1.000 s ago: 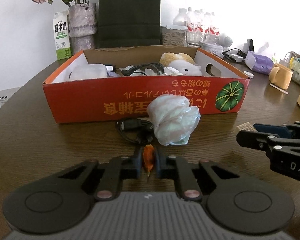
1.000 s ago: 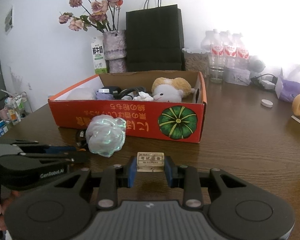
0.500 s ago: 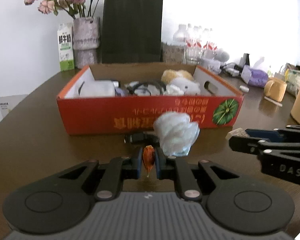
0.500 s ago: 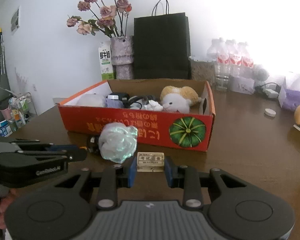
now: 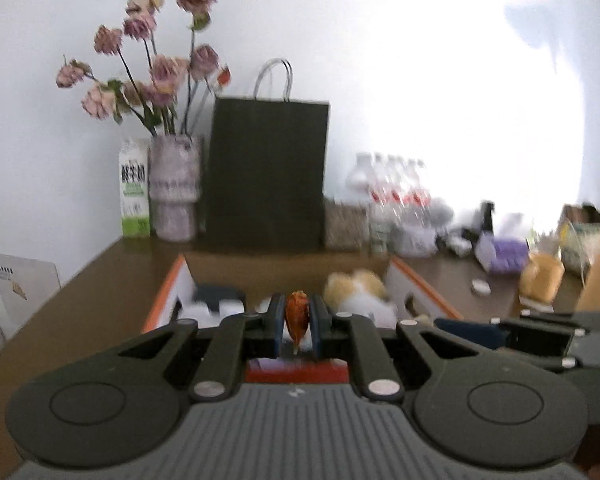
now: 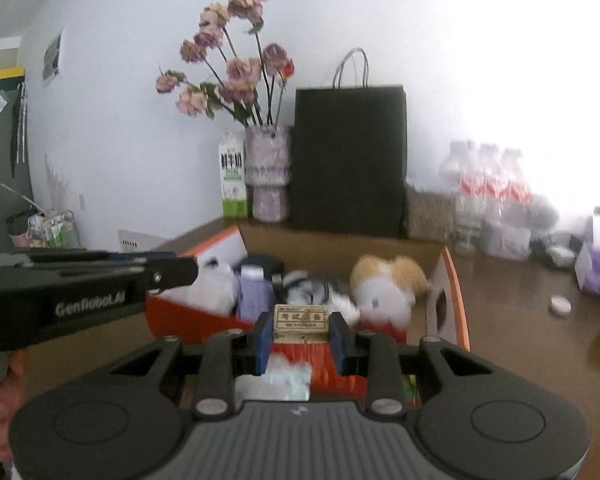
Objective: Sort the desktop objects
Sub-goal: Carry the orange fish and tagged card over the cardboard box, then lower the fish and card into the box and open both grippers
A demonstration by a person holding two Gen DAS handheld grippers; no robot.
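My left gripper [image 5: 297,322] is shut on a small orange pointed object [image 5: 297,318], held up in front of the orange cardboard box [image 5: 162,300]. My right gripper [image 6: 300,328] is shut on a small beige labelled block [image 6: 300,319], raised before the same orange box [image 6: 454,292]. The box holds a plush toy [image 6: 384,286], a purple item [image 6: 253,292], cables and white things. A crumpled clear bag [image 6: 284,376] shows low between my right fingers. The left gripper's body [image 6: 80,292] crosses the left of the right wrist view.
Behind the box stand a black paper bag [image 5: 266,172], a vase of dried flowers [image 5: 174,188], a milk carton [image 5: 134,188] and several water bottles [image 5: 392,196]. A yellow mug [image 5: 542,276], a purple pack [image 5: 504,254] and a small white cap [image 6: 560,304] lie to the right.
Both grippers rose from near the tabletop and tilted upward with their objects still held. The box now looks lower and the crumpled bag has dropped beneath the fingers.
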